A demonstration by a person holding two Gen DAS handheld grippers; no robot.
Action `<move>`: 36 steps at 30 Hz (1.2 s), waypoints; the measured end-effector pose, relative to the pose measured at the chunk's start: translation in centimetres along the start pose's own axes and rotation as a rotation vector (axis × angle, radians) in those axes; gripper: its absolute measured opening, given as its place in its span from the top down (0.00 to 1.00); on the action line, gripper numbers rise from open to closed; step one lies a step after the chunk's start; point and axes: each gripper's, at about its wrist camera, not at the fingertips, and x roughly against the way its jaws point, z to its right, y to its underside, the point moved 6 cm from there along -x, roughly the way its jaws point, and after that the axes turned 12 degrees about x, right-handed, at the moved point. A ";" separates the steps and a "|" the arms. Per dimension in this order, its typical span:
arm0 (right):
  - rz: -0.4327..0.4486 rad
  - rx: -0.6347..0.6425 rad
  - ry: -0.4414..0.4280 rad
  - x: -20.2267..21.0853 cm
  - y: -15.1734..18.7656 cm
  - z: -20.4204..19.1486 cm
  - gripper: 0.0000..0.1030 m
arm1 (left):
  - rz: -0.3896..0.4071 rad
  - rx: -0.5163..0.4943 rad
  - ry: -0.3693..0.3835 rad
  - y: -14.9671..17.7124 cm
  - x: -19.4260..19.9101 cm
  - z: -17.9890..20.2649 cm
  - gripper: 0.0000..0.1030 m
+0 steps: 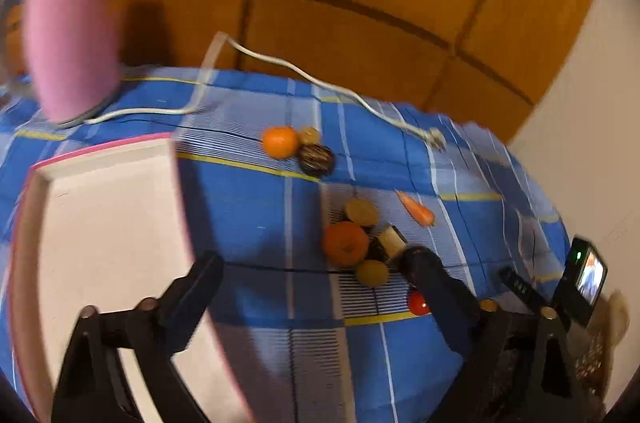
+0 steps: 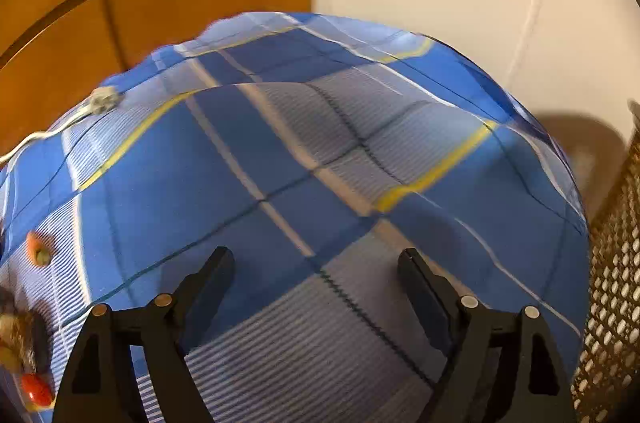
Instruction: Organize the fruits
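Two claws: left claw and right claw both spread, empty.
Fruits: ahead of left claw, nearer its right finger.
Tray: under left finger.

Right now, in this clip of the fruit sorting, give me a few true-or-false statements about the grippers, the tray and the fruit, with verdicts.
1. The left gripper is open and holds nothing. True.
2. The carrot lies in the tray. False: it lies on the blue checked cloth, apart from the tray.
3. The right gripper is shut on an orange. False: its jaws are spread over bare cloth, holding nothing.
4. A white cable runs across the far side of the cloth. True.
5. The tray already holds several fruits. False: no fruit shows in the visible part of it.
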 end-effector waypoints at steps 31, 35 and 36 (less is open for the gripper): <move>0.033 0.122 -0.041 -0.5 -0.4 -4.0 0.16 | -0.026 0.076 0.030 0.0 -0.7 -2.7 0.62; 0.033 0.122 -0.042 -0.5 -0.4 -4.0 0.16 | 0.055 0.160 -0.060 -0.4 3.0 -7.4 0.62; 0.034 0.121 -0.043 -0.5 -0.4 -4.0 0.16 | 0.074 0.179 -0.094 -0.5 3.7 -8.6 0.62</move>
